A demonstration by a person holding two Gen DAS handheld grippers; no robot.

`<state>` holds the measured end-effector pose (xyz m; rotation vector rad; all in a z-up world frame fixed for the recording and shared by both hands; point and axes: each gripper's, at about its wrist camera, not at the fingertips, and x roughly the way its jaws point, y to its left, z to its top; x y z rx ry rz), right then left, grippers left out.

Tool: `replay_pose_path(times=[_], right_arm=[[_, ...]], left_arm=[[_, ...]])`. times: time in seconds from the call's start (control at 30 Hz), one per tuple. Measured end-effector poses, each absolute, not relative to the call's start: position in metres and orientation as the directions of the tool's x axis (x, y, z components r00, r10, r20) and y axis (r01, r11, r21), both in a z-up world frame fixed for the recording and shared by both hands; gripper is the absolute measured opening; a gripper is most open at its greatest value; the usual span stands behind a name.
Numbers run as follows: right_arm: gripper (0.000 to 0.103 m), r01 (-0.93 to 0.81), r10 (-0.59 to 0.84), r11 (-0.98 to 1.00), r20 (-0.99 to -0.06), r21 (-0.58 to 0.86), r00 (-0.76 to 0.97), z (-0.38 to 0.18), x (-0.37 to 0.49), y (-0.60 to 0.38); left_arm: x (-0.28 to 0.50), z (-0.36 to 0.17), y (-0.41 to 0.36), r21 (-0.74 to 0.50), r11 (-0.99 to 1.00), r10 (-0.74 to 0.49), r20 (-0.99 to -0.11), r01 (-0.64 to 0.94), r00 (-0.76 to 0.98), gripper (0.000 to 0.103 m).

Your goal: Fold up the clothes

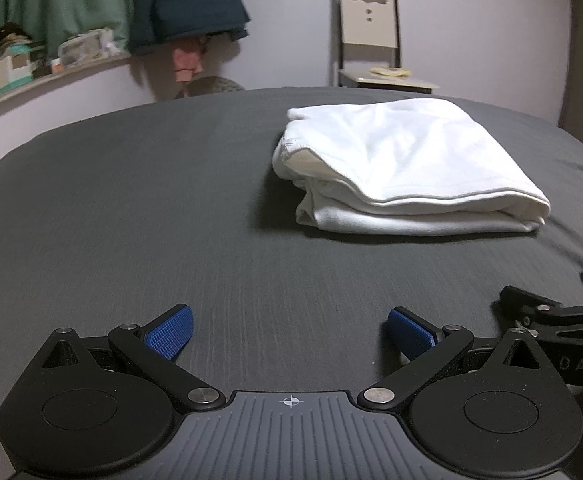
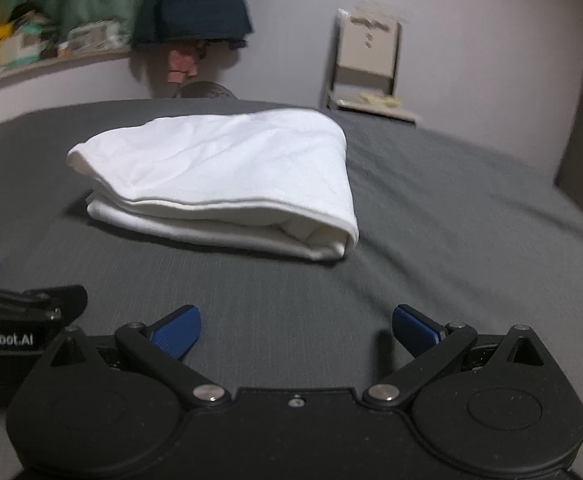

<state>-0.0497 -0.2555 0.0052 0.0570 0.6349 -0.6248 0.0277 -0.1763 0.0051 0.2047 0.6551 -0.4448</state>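
Note:
A white garment [image 1: 407, 168] lies folded in a thick stack on the dark grey bed sheet [image 1: 151, 208]; it also shows in the right wrist view [image 2: 227, 176]. My left gripper [image 1: 289, 334] is open and empty, low over the sheet, in front of and left of the garment. My right gripper [image 2: 296, 334] is open and empty, in front of the garment's right end. Each gripper shows at the edge of the other's view: the right one [image 1: 563, 312], the left one [image 2: 19, 304].
A beige folding chair [image 1: 375, 44] stands against the far wall behind the bed. A dark blue garment [image 1: 187, 4] hangs on the wall. A cluttered shelf [image 1: 31, 60] with green curtain runs along the far left.

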Motion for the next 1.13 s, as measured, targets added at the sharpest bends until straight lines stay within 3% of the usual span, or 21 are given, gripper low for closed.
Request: replay_pose_path(times=[0.3,1.13], right_arm=[[0.103,0.505,-0.421,0.862,-0.612,-0.040,0.669,-0.001,-0.052,-0.277],[0.103,0.504,-0.419,0.863,-0.608,-0.036,0.674,-0.009,-0.053,-0.271]], left_arm=[[0.022,0.001,-0.177,0.050,0.901,-0.311,-0.619,0.431,0.722,0.103],[0.024,-0.002,-0.179,0.048,0.901,-0.314,-0.613,0.431,0.725,0.103]])
